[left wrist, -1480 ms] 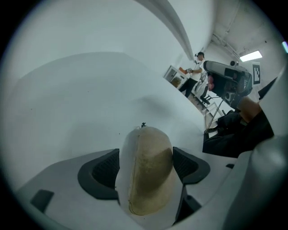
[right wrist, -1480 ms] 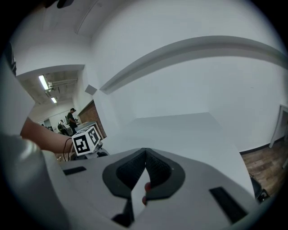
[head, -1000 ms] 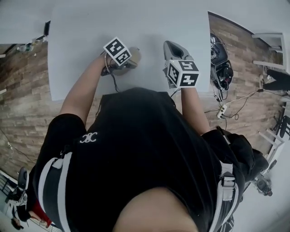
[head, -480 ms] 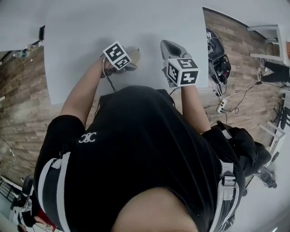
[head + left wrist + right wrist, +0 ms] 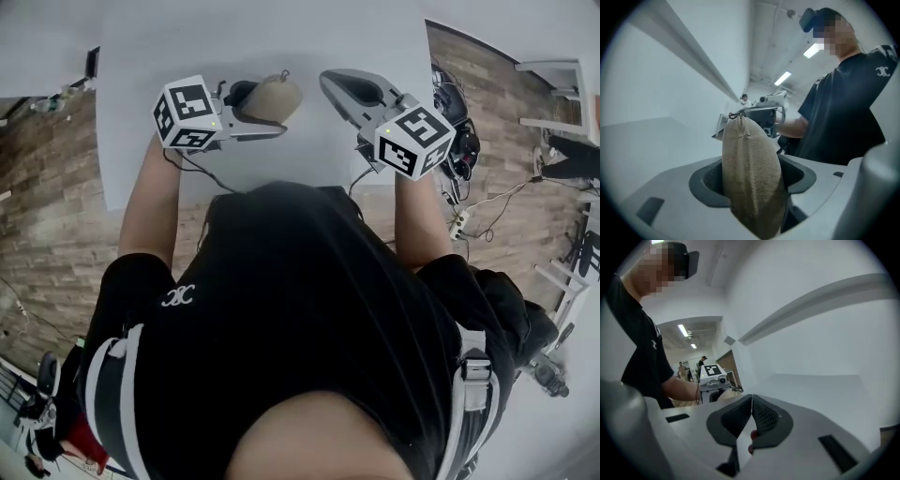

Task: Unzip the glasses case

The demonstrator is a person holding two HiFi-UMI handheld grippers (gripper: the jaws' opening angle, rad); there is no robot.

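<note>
A tan fabric glasses case (image 5: pixel 274 96) hangs in the air above the white table (image 5: pixel 178 37), gripped between the pads of my left gripper (image 5: pixel 266 109). Those jaws have just been closing, with the case between them. In the left gripper view the case (image 5: pixel 752 178) stands on end between the pads, its seam facing the camera and its small zipper pull (image 5: pixel 736 115) at the far tip. My right gripper (image 5: pixel 330 81) is to the right of the case and apart from it. Its jaws (image 5: pixel 751 401) are shut with nothing between them. The two grippers point toward each other.
The table's near edge runs just in front of the person's chest. On the wooden floor to the right lie a dark bag with cables (image 5: pixel 457 127) and a power strip (image 5: pixel 459 230). White shelving (image 5: pixel 562 94) stands at the far right.
Both grippers have come up off the table. The left one has lifted the case with it and rolled so that its marker cube now sits further left. The right one has swung up and right.
</note>
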